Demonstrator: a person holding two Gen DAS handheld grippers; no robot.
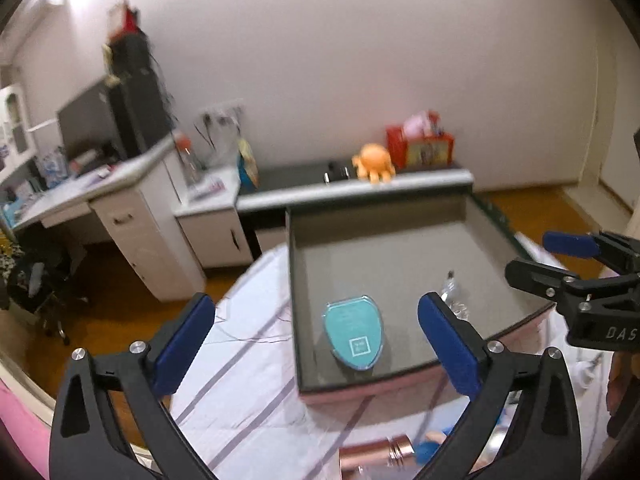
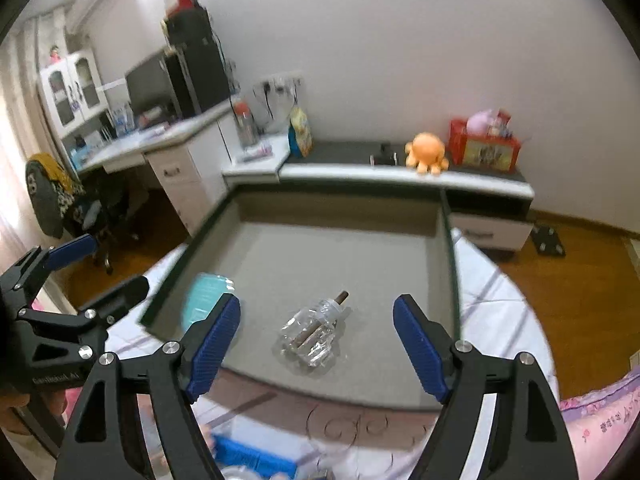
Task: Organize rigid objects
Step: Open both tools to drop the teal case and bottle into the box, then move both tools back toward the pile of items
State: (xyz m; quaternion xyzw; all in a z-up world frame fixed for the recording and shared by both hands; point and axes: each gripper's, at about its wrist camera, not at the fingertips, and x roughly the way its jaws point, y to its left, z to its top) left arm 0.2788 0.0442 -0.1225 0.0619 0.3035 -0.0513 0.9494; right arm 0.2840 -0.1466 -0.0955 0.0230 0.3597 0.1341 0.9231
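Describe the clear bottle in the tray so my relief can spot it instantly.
Start at the big grey tray on the striped cloth. Two things lie on its floor; the clear bottle is toward the near edge, lying on its side. Unlike the flat teal oval case beside it, it is see-through with a brown stick inside.

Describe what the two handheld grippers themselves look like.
Both the left gripper and the right gripper have matte black frames with triangular cutouts, silver bolts at the joints and blue ribbed finger pads. White lettering marks their black bodies. No cables or sleeves show.
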